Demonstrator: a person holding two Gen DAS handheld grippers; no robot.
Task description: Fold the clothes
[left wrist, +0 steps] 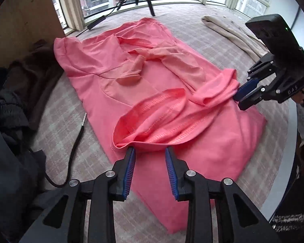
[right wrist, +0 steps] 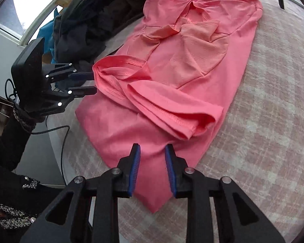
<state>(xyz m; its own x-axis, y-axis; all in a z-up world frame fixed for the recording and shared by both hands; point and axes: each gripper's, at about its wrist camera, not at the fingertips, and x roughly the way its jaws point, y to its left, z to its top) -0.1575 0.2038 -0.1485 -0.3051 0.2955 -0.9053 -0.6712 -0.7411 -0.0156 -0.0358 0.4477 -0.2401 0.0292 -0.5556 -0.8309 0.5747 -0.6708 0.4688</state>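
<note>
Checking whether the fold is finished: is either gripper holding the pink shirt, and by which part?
Nothing is held. The left gripper and right gripper both stand open; the folded-over hem of the pink shirt lies loose by their tips.

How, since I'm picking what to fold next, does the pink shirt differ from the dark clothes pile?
The pink shirt is bright and a single garment; the dark clothes pile is black and brown, seemingly several pieces. The pink shirt is spread out with its hem turned back; the dark clothes pile is bunched in a heap. Both rest on the checked tablecloth.
</note>
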